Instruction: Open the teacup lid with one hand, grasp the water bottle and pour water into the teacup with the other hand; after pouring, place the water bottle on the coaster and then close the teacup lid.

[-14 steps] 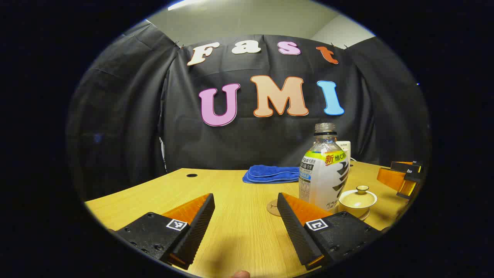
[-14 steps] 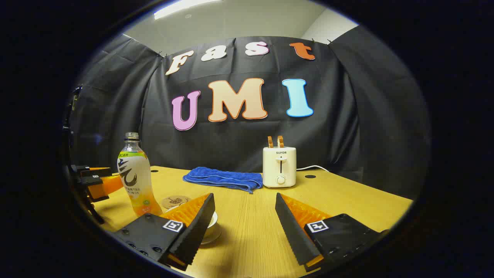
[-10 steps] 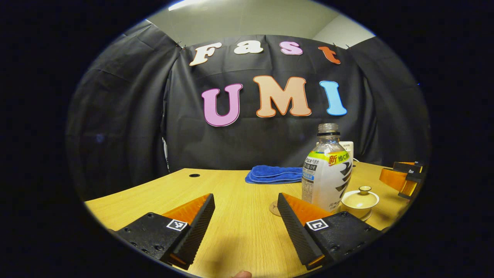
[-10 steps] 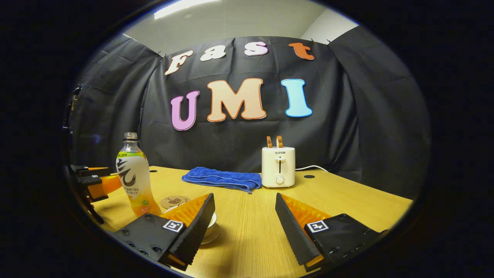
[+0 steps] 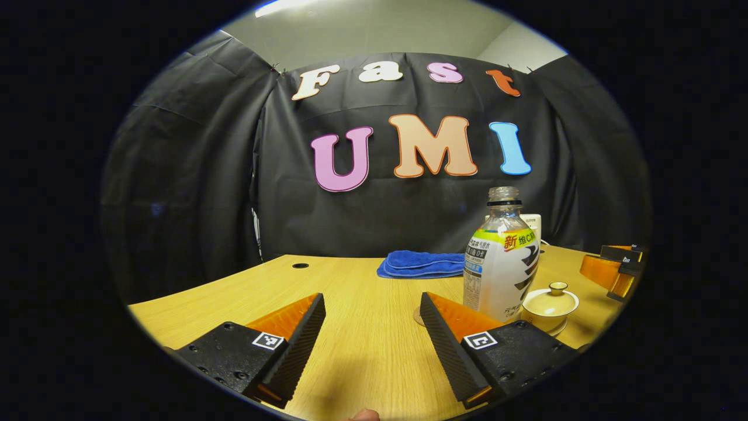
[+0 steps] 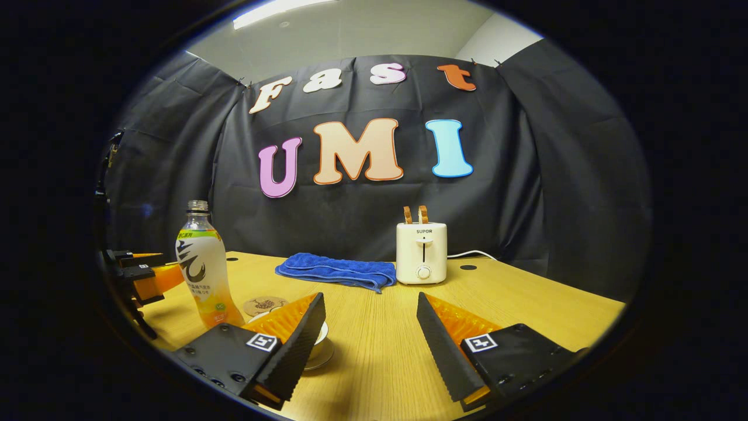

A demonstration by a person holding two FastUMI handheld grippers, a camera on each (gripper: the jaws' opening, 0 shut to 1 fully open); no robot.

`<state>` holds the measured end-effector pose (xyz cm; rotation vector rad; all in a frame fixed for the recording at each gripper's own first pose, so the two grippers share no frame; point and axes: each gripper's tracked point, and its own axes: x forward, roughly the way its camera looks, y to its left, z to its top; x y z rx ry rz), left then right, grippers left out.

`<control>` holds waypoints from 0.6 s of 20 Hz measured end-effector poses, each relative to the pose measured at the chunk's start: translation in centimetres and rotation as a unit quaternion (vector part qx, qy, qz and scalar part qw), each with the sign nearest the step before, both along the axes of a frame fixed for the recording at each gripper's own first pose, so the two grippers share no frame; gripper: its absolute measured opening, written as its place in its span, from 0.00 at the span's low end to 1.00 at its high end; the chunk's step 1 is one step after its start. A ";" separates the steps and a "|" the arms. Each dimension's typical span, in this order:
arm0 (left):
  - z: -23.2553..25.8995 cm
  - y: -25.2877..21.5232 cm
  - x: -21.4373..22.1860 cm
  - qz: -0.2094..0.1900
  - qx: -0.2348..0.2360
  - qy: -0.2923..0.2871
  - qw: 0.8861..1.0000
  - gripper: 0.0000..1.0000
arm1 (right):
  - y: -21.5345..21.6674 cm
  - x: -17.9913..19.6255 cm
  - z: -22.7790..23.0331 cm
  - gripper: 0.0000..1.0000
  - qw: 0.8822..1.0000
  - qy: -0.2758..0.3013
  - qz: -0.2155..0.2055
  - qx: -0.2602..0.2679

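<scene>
An uncapped water bottle (image 5: 501, 263) with a white and yellow label stands on the wooden table (image 5: 362, 339), ahead and right of my open left gripper (image 5: 372, 345). A cream lidded teacup (image 5: 550, 302) on its saucer sits just right of the bottle. In the right gripper view the bottle (image 6: 204, 272) stands at the left, a round coaster (image 6: 265, 305) lies beside it, and the teacup (image 6: 319, 339) is mostly hidden behind my open right gripper's (image 6: 371, 345) left finger. The left gripper (image 6: 140, 275) shows at the far left, the right gripper (image 5: 613, 269) at the far right.
A folded blue towel (image 6: 338, 271) lies at the back of the table, with a cream toaster (image 6: 421, 251) holding two slices to its right. Cable holes (image 5: 300, 265) (image 6: 467, 267) are set in the tabletop. A fingertip (image 5: 362, 415) shows at the bottom edge.
The left gripper view has shifted slightly, so the bottle and teacup sit a little further right. The right gripper has hardly moved. Both grippers stay open.
</scene>
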<state>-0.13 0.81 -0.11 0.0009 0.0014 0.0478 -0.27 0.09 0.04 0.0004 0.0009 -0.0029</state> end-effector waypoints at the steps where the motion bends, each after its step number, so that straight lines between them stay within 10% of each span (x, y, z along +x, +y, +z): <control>1: 0.0 0.0 0.0 0.000 0.000 0.000 1.000 0.95 | 0.0 0.0 0.0 0.96 1.000 0.000 0.001 0.000; 12: 0.0 0.1 0.0 0.003 0.000 0.000 1.000 0.95 | 0.3 0.1 0.0 0.99 1.000 0.002 0.007 0.001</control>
